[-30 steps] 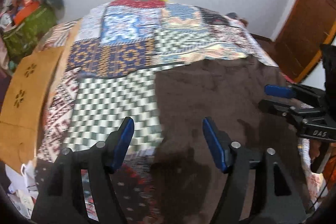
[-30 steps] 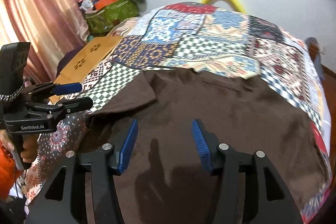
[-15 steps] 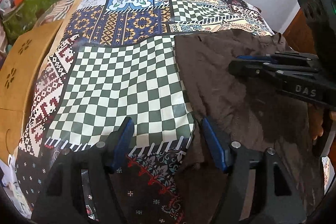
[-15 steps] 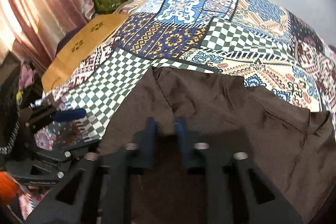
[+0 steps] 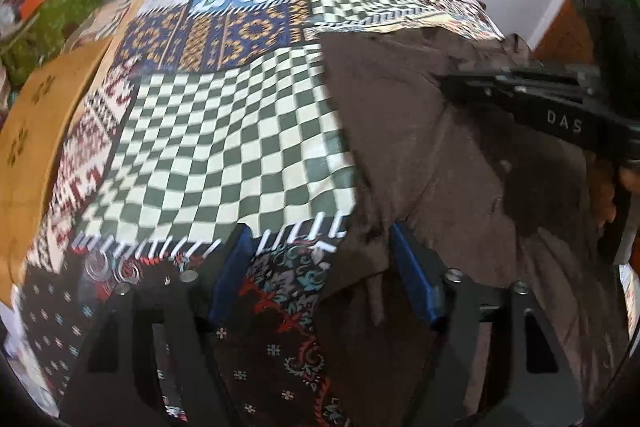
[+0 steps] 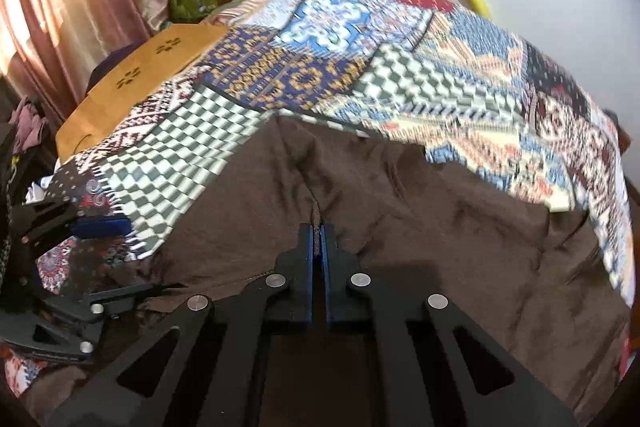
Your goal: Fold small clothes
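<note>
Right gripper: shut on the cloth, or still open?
Shut. The right gripper has its blue pads together with a pinch of the brown garment between them, and the fabric puckers up toward the tips.

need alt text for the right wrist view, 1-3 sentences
The right gripper is shut on a pinch of the brown garment, which lies spread on a patchwork bedspread. At far left the left gripper sits open at the garment's edge. Behind: a white wall, pink curtains and a green bag of clutter.
</note>
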`<state>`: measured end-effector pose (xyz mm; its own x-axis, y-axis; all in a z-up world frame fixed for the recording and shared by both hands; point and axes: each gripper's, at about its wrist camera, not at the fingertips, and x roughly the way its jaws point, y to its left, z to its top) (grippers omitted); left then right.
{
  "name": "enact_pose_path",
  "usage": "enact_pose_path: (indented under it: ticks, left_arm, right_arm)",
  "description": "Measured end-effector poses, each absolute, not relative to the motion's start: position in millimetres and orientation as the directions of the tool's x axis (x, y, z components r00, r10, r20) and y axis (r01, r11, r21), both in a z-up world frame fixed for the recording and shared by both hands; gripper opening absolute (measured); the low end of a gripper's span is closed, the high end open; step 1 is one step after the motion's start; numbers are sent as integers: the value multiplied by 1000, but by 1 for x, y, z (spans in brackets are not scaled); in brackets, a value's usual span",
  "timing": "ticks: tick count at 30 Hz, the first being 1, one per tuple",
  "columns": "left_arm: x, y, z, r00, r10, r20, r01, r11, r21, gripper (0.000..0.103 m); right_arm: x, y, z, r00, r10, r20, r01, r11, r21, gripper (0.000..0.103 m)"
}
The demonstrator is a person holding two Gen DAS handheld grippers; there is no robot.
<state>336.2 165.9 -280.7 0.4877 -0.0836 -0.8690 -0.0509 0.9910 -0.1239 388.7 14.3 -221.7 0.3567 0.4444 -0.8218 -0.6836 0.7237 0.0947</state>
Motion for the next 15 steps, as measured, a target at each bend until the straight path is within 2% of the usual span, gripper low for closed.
enact_pose_path:
  ticks: [3, 9, 15]
  left_arm:
    - [333, 171, -281, 485, -93, -870, -62, 988, -141, 77]
    - [329, 163, -266, 489, -18, -872, -78, 995, -64, 76]
    - [321, 144, -226, 555, 48, -830, -62, 998, 16, 76]
  right_arm:
    - [391, 8, -223, 349, 469, -811, -660, 738, 143, 3]
    - [381, 2, -210, 369, 446, -816, -665, 740, 103, 7]
    - [360, -27, -171, 423, 444, -790, -639, 764, 87, 8]
